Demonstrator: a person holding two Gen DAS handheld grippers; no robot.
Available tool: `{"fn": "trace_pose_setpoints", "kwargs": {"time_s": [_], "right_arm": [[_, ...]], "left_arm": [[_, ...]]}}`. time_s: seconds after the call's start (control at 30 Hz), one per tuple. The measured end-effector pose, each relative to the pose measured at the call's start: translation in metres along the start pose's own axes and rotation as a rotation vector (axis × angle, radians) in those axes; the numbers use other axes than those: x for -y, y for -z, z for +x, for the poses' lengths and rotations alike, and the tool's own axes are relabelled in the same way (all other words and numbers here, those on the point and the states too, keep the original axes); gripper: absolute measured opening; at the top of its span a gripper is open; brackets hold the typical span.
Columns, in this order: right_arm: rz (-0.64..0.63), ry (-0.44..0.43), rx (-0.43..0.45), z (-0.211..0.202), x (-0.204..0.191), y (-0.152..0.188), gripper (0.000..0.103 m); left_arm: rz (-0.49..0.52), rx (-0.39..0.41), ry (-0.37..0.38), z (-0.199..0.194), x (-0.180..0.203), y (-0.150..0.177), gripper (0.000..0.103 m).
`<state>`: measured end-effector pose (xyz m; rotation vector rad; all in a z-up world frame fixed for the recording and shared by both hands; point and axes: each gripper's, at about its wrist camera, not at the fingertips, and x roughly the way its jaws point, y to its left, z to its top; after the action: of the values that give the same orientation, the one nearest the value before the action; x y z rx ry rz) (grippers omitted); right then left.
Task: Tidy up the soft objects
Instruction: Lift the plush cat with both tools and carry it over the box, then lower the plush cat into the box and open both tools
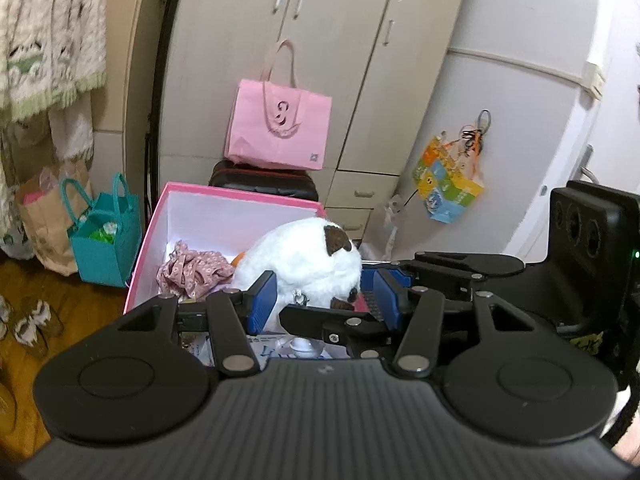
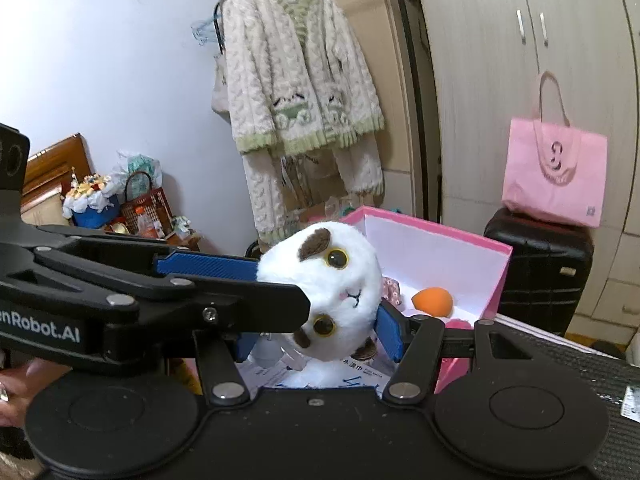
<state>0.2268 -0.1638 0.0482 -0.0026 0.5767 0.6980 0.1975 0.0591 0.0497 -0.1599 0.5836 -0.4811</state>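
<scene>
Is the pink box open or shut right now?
Open. The pink box has no lid on it; its white inside shows, with an orange sponge and floral cloth in it.

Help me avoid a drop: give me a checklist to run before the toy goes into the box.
1. Left claw gripping plush toy: ok.
2. Right claw gripping it too: ok.
3. Pink box open on top: ok.
4. Bare floor left in box beside orange sponge and floral cloth: ok.
5. Toy directly above the opening: cannot tell.
</scene>
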Motion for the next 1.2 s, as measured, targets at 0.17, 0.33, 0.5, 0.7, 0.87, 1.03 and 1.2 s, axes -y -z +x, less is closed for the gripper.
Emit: {"fn": "trace_pose_setpoints", "kwargs": {"time_s": [0.17,0.33,0.5,0.7,0.87,1.03,1.2], "right_arm": [[-0.034,0.045,-0.049,0.027,0.003,0.0,0.066],[-0.092,0.107,-0.095,0.045,0.004,0.003,0.066],[-0.17,0.168,-0.12,0.055,0.005,0.005,0.066],[-0.16,0.237,-0.063,0.027,0.004,0.007,0.076],[-0.139,0.213,0.039,-0.027,0.0,0.012,0.085],[-0.09,0.249,0.066,-0.062,0.007,0.022,0.085],[-0.005,0.285,0.028,-0.08,0.021,0.03,0.086]], "left_arm": [[-0.047,-0.019,-0.012,0.026,-0.021,0.004,0.051],[-0.073,-0.065,-0.004,0.05,-0.034,0.007,0.051],[-0.029,-0.095,-0.019,0.065,-0.033,0.006,0.051],[0.035,0.042,-0.099,0.024,-0.021,0.011,0.054],[0.07,0.087,-0.119,-0.004,-0.007,0.013,0.055],[0.068,0.097,-0.127,-0.018,0.008,0.02,0.056],[0.085,0.092,-0.135,-0.026,0.027,0.027,0.06]]}}
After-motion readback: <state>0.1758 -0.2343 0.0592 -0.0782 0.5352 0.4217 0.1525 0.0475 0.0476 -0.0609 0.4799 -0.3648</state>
